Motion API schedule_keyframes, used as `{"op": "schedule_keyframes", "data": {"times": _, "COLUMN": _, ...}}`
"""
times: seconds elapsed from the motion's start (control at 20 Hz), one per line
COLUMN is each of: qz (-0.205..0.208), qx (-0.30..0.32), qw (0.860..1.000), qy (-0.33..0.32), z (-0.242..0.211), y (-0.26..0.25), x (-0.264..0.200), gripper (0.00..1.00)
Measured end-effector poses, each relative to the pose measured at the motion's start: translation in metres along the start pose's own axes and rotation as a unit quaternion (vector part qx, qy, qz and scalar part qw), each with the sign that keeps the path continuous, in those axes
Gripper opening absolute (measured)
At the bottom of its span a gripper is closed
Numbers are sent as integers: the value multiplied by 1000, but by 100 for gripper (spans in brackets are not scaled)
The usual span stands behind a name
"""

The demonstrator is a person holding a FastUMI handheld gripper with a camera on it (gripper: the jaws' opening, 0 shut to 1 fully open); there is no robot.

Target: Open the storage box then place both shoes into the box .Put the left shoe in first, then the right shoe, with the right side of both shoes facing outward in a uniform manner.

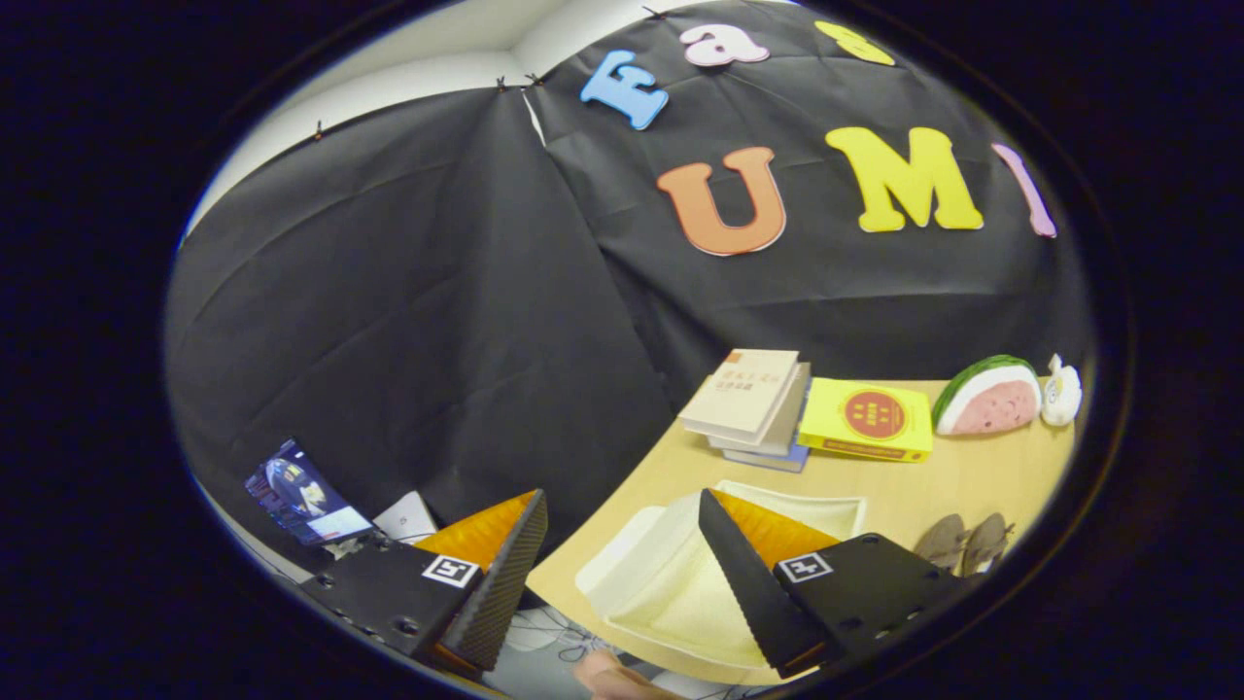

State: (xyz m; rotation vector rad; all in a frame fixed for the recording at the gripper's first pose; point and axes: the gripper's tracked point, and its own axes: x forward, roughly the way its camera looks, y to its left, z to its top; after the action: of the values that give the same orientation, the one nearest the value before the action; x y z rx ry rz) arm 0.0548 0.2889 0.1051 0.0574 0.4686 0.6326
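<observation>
The gripper is hanging in the air above the near edge of the table, and its two fingers are spreading wide apart. Nothing is sitting between them. It is probably being held high and open like this because it is getting ready to come down to the storage box.

The box is lying on the table just below and beyond the fingers, close to the near edge. It is pale and looks like it has a lid on top, so it is most likely waiting to be opened. The right finger is covering part of it.

The two shoes are resting side by side on the table to the right of the box, near the right finger. They are probably sitting close so they are easy to reach after the lid comes up. Which one is the left shoe is too hard to tell.

Farther away, near the wall, one stack of books is sitting with about three books in it. One yellow book is lying to its right. One watermelon toy and one small white toy are sitting farther right. They seem to be pushed back to leave room.

One screen is glowing off the table, to the left.
</observation>
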Motion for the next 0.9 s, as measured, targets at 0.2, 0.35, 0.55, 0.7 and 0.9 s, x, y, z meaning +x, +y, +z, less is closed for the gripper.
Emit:
{"op": "schedule_keyframes", "data": {"times": 0.2, "qz": -71, "qx": -10, "qw": 997, "qy": -3, "z": -13, "y": -84, "x": -5, "gripper": 96}}
{"op": "schedule_keyframes", "data": {"times": 0.35, "qz": -110, "qx": 5, "qw": 994, "qy": 7, "z": -31, "y": -147, "x": -11, "gripper": 96}}
{"op": "schedule_keyframes", "data": {"times": 0.55, "qz": -189, "qx": 45, "qw": 979, "qy": 60, "z": -76, "y": -241, "x": -20, "gripper": 96}}
{"op": "schedule_keyframes", "data": {"times": 0.7, "qz": -244, "qx": 55, "qw": 963, "qy": 100, "z": -115, "y": -305, "x": -28, "gripper": 95}}
{"op": "schedule_keyframes", "data": {"times": 0.9, "qz": -279, "qx": 75, "qw": 942, "qy": 173, "z": -172, "y": -358, "x": -43, "gripper": 95}}
